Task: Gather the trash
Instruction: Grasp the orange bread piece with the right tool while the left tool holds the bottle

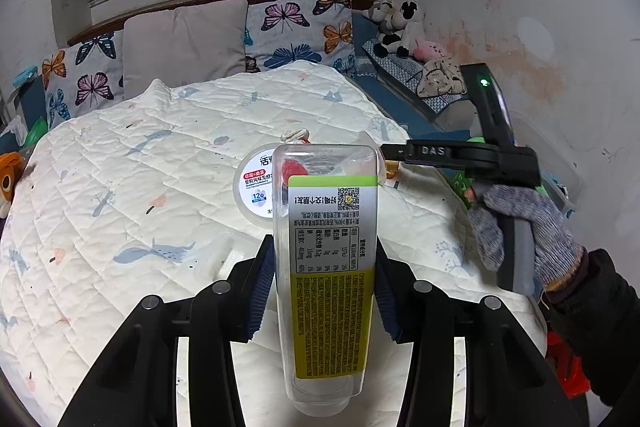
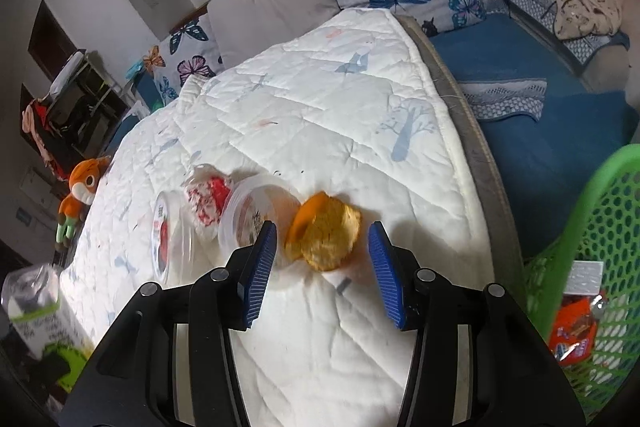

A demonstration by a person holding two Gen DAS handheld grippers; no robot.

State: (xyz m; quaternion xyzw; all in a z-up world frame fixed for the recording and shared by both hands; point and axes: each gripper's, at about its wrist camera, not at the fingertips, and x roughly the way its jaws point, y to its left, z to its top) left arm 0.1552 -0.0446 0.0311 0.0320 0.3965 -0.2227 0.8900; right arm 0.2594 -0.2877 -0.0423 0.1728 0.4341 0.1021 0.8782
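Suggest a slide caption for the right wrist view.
Open jaws straddle an orange peel on the white quilt, green basket alongside.

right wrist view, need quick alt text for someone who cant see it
An open blue-padded right claw hovers over a round orange peel on a white quilted bedspread. Clear plastic cups lie left of the peel; a green mesh basket stands at right.

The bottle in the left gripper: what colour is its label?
Yellow-green and white on the clear bottle, best in the left wrist view.
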